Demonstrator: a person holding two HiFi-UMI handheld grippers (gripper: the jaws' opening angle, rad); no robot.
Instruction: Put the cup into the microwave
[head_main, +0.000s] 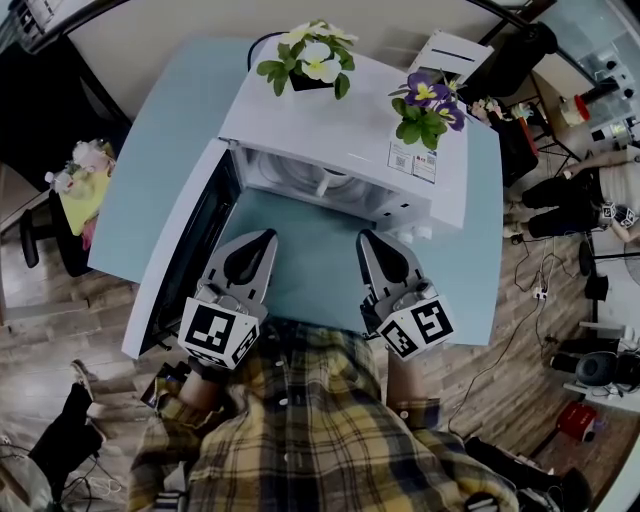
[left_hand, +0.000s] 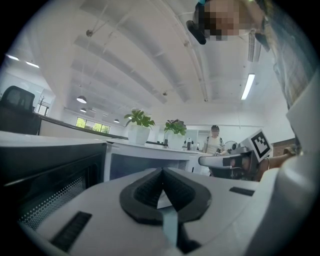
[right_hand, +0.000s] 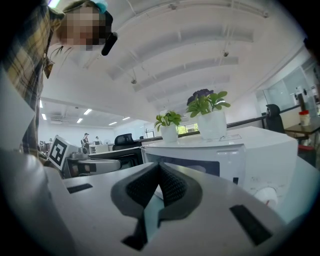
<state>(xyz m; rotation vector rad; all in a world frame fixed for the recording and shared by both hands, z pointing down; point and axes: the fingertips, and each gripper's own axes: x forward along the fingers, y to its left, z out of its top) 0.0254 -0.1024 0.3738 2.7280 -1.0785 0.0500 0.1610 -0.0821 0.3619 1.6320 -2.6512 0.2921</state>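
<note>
A white microwave (head_main: 350, 130) stands on the light blue table (head_main: 300, 255) with its door (head_main: 190, 235) swung open to the left. Inside the cavity a pale rounded shape (head_main: 325, 184) shows; I cannot tell whether it is the cup. No cup is visible elsewhere. My left gripper (head_main: 267, 238) and right gripper (head_main: 366, 238) rest side by side in front of the opening, pointing at it. Both are shut with nothing between the pads. The left gripper (left_hand: 162, 171) faces the microwave (left_hand: 145, 161); the right gripper (right_hand: 160, 168) faces the microwave (right_hand: 225, 155) too.
Two potted plants sit on top of the microwave, one with white flowers (head_main: 308, 55) and one with purple flowers (head_main: 428, 105). The open door juts past the table's left edge. Chairs, cables and boxes lie on the wooden floor around the table.
</note>
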